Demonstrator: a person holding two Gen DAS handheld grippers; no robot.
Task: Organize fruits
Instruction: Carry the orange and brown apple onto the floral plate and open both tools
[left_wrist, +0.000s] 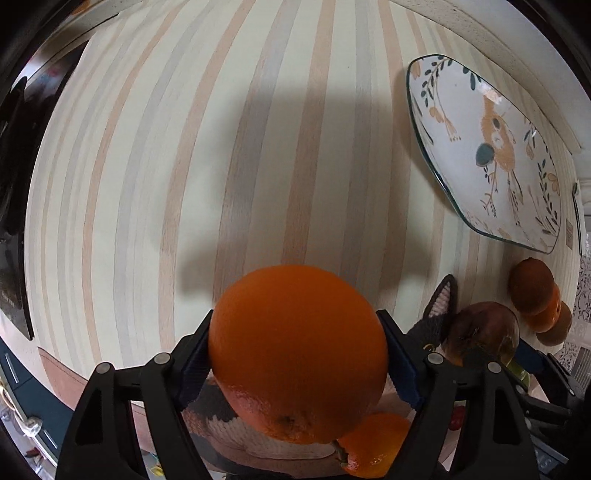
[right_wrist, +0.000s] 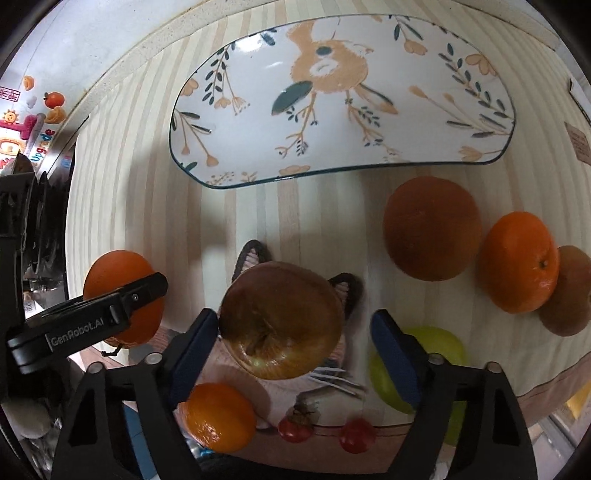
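Note:
My left gripper is shut on a large orange and holds it above the striped tablecloth; it also shows in the right wrist view. My right gripper is open around a brownish apple; the left finger touches it, the right finger stands apart. The apple sits on a knitted cat-shaped mat. A white plate with a painted bird lies empty at the back, and also shows in the left wrist view.
On the cloth at the right lie a dark orange, a bright orange and a brown fruit. A green apple, a small orange and two small red fruits lie near the front edge.

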